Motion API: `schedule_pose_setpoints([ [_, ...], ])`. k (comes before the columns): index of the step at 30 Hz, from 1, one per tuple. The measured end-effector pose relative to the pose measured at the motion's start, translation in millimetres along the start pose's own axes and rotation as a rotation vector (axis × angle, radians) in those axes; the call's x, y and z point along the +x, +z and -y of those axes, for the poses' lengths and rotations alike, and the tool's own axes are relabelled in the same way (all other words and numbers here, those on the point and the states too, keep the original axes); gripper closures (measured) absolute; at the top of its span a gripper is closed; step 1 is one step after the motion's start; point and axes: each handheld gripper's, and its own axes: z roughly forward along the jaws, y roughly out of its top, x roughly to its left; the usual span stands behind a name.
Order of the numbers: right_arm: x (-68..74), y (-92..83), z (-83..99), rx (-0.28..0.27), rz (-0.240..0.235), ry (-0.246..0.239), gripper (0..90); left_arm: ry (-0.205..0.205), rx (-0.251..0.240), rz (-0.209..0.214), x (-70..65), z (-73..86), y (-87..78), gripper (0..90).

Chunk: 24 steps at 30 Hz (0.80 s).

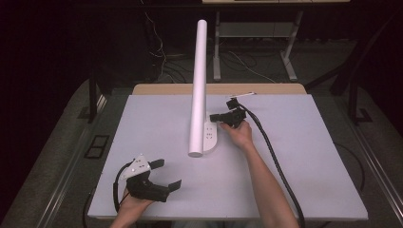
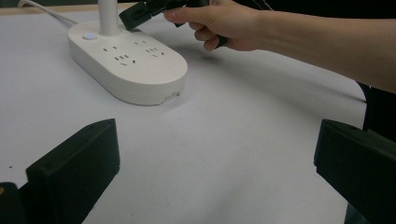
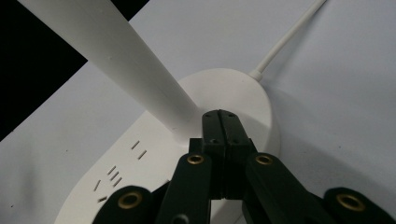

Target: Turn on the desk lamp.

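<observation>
Hidden or cut off: the white post [image 1: 199, 85] covers part of the power strip [image 1: 212, 137] in the high view, so its far end is hard to make out; in the right gripper view the post's top runs off the frame and the strip's near end is cut off by the black linkage.
Hard to make out: whether the right fingertips actually touch the strip or the post's foot; they sit right at it, but contact cannot be told.
Power strip: white, oval, lying flat near the middle of the desk [image 1: 309, 180], sockets facing up, a small round button [image 2: 88, 36] beside the post's foot, a white cord [image 3: 285, 39] leaving its far end.
Post: white, round, rising upright from the far end of the strip.
Right gripper [image 1: 217, 117]: held in the person's right hand [image 1: 239, 134], its fingers pressed together with nothing between them, tips over the strip just beside the foot of the post.
Left gripper [image 1: 167, 175]: held in the left hand [image 1: 133, 205] at the near left of the desk, fingers spread wide and holding nothing, well apart from the strip.
Strip relative to left fingers: ahead of them, up and to the left in the left gripper view, with bare desk between.
Cable [image 1: 271, 152]: black, trailing from the right gripper along the forearm to the near edge.
</observation>
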Motion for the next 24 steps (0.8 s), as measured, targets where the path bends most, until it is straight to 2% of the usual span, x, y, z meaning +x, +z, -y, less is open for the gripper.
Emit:
schedule_pose_setpoints([
  [10, 3.5, -0.7, -1.4, 0.01, 0.021, -0.018, 89.5, -0.005, -0.009, -0.003, 0.3, 0.0, -1.5, 0.0],
  [16, 8.7, -4.1, -2.9, 0.03, 0.035, -0.058, 89.5, -0.004, -0.011, -0.003, 0.7, -0.3, -2.8, 0.0],
  [24, 19.9, -22.9, -10.7, 0.042, 0.047, -0.084, 89.5, -0.003, -0.014, 0.001, -0.2, -0.6, -2.4, 0.0],
])
